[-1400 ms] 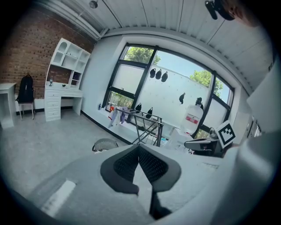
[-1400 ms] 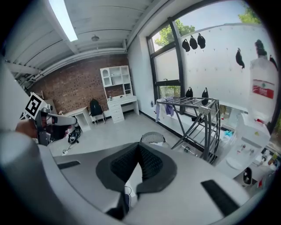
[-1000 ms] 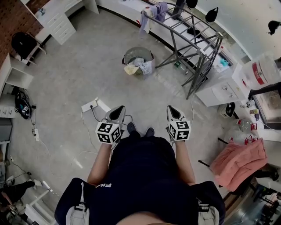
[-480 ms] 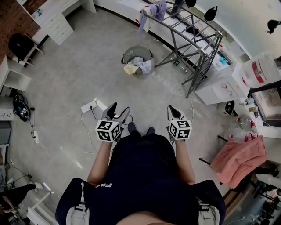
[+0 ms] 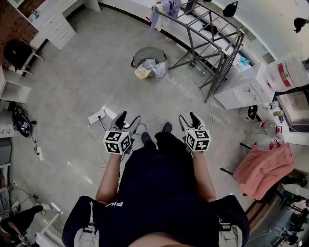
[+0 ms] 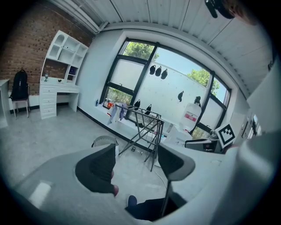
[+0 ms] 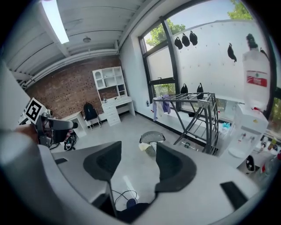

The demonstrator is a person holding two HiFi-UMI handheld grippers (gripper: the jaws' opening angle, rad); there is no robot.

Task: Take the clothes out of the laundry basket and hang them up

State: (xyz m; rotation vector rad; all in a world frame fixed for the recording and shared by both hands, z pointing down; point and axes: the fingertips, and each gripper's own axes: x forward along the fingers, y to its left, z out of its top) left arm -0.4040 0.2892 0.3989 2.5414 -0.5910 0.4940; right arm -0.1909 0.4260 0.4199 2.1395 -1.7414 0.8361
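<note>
Person: standing, seen from above; dark trousers and dark shoes (image 5: 166, 127) on the pale grey floor (image 5: 82, 87), with one tool in each hand held low in front.
Left hand: left tool (image 5: 128, 118) with its marker cube. The jaws are spread wide and have just been opening. Nothing is between the pads; only floor and the far end of the room show through the gap.
Right hand: right tool (image 5: 188, 118), level with the left one. The jaws are apart, somewhat less wide than the left pair, and have just been opening. Nothing is between the pads.
Floor by the feet: white power strip (image 5: 98, 116) with a dark cable, just left of the left tool.
Right edge: pink cloth (image 5: 263, 171) draped over something at the person's right.
Task's thing: round grey mesh laundry basket (image 5: 145, 50) standing on the floor well ahead of both tools, touched by neither.
Contents: crumpled clothes (image 5: 150, 67), a yellowish piece and pale bluish-white pieces, bulging over the basket's near rim.
Rack: grey metal folding drying rack (image 5: 212, 46) beyond and to the right of the basket, by the window wall. A purple garment (image 5: 166, 7) hangs over its far left end.
Far left: white table with drawers (image 5: 54, 24) against the red brick wall (image 7: 66, 94), with a black backpack (image 5: 17, 48) on a chair nearby.
</note>
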